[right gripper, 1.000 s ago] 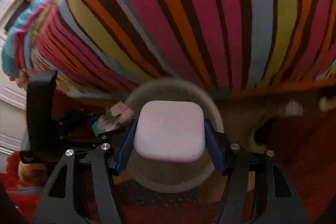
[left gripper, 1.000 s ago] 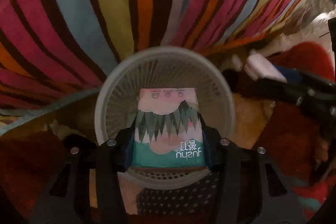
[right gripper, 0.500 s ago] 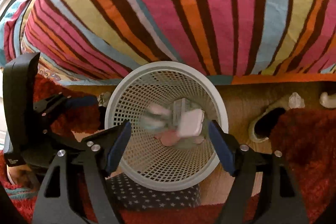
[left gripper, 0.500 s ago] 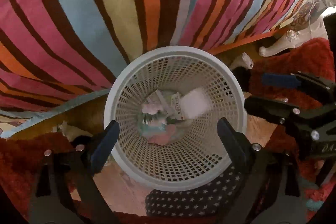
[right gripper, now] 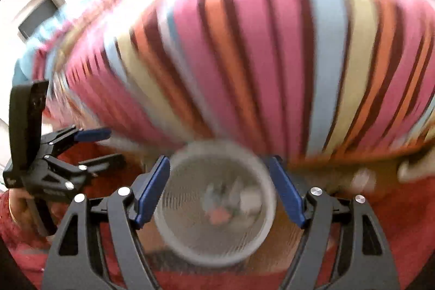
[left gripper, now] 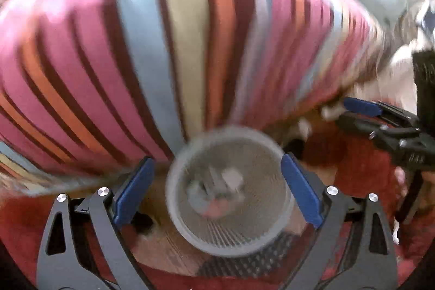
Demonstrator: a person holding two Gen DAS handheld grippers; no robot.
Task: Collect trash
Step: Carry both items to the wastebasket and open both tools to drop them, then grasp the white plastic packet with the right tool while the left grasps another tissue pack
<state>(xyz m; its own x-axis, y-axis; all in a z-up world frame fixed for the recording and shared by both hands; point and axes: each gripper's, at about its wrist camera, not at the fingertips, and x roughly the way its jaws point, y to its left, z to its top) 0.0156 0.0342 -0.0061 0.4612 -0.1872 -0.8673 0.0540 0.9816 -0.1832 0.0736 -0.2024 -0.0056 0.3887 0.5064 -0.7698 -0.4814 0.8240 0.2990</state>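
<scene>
A round white mesh waste basket (left gripper: 179, 219) (right gripper: 174, 235) stands on the floor below both grippers, blurred by motion. Several pieces of trash (left gripper: 217, 195) (right gripper: 231, 201) lie at its bottom, among them a white square item and a greenish packet. My left gripper (left gripper: 214, 189) hangs open above the basket with nothing between its blue pads (left gripper: 133, 189). My right gripper (right gripper: 218, 188) is open above it too, with nothing between its fingers. Each gripper shows in the other's view: the right one (left gripper: 361, 113) at the right edge, the left one (right gripper: 92, 146) at the left edge.
A bed with a striped cover (left gripper: 190, 45) (right gripper: 258, 59) rises just behind the basket. Red carpet (left gripper: 353, 162) (right gripper: 394, 222) lies around it, with a strip of wooden floor (left gripper: 163, 249). A dark star-patterned cloth (left gripper: 258, 262) lies under the basket's near side.
Both grippers let go of their items, the packet and the white square, which dropped into the basket. Both then rose, so the basket looks smaller and lower in each view.
</scene>
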